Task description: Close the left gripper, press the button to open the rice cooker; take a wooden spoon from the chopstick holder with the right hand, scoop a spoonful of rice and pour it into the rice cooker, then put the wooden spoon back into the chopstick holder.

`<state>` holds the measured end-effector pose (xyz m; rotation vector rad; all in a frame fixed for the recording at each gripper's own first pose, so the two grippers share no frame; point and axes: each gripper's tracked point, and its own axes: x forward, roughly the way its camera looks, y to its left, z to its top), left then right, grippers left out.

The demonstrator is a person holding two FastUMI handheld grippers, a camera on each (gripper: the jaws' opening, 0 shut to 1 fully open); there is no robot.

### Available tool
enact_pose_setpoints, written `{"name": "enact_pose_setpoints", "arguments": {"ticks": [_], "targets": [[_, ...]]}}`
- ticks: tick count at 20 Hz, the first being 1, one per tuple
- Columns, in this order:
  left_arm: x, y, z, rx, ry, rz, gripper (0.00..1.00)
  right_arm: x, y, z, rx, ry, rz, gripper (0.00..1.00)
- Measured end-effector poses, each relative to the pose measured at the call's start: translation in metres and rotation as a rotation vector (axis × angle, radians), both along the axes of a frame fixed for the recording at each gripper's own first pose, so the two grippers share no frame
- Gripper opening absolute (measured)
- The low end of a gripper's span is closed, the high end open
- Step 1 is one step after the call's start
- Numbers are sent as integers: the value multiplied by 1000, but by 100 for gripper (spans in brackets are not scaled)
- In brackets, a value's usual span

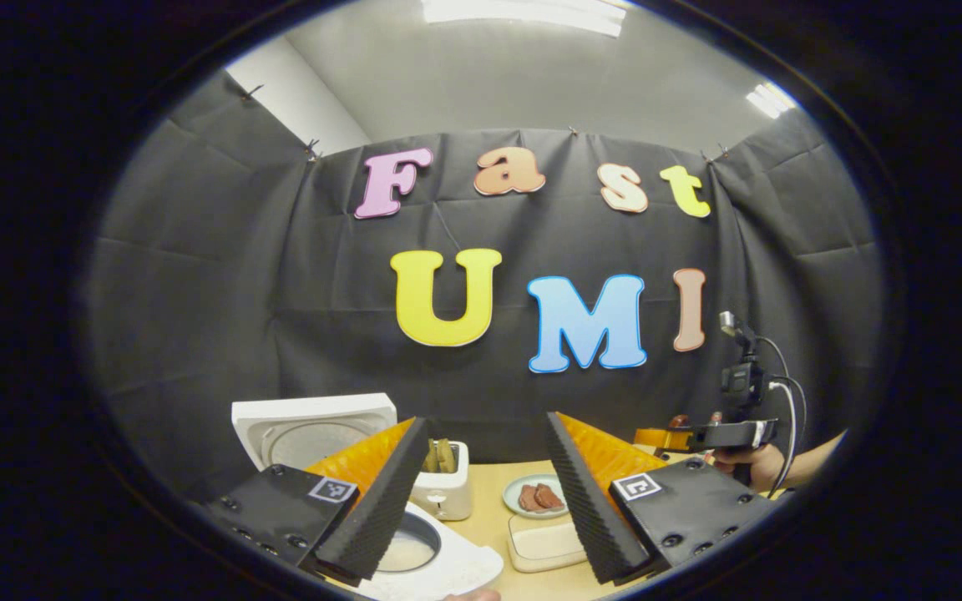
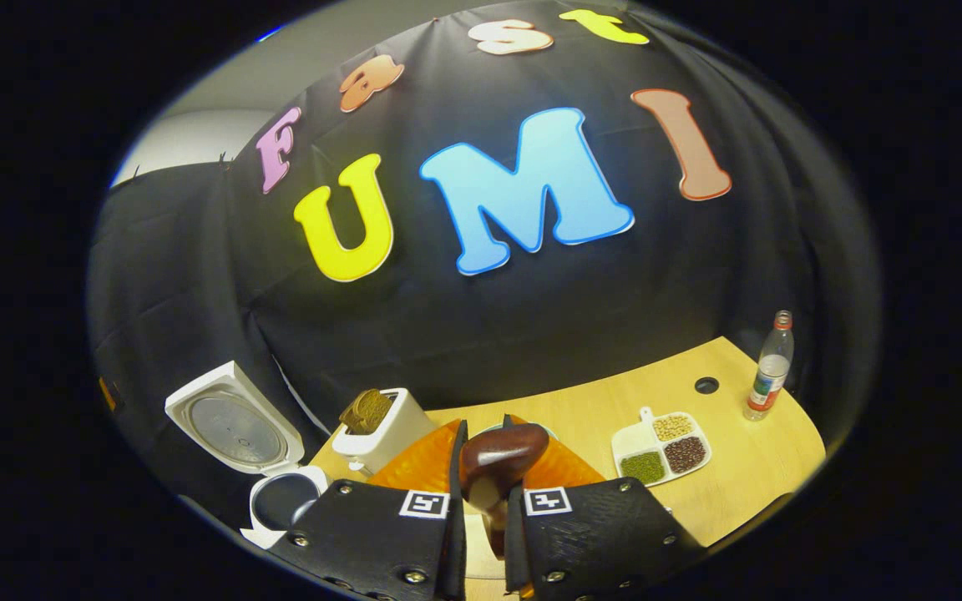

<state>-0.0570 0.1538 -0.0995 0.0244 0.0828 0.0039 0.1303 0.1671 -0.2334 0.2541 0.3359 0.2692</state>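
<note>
While the right gripper (image 2: 481,509) clamps its handle, the wooden spoon (image 2: 502,457) (light, rigid, smooth) wants a mid-handle hold; left gripper (image 1: 481,492) gapes.

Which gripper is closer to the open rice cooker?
Left. The left gripper hangs open just above the rice cooker, whose pot sits right under its fingers. The right gripper, shut on the wooden spoon, is held farther off to the side.

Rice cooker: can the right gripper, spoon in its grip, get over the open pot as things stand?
Probably yes. The rice cooker has its lid tipped back, and the pot mouth looks uncovered. The right gripper holds the wooden spoon; the toaster stands beside the path.
</note>
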Motion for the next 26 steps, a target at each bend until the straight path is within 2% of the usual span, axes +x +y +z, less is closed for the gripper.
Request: {"name": "enact_pose_setpoints", "arguments": {"ticks": [6, 14, 20, 26], "targets": [[1, 9, -6, 16, 14, 54, 99, 16, 44, -53, -52, 64, 92, 18], [-4, 28, -12, 3, 43, 105, 99, 21, 82, -136, -137, 181, 152, 18], [-13, 39, -7, 23, 43, 124, 99, 22, 97, -158, -180, 192, 154, 19], [-21, 50, -8, 6, 46, 157, 98, 11, 120, -159, -88, 242, 184, 19]]}}
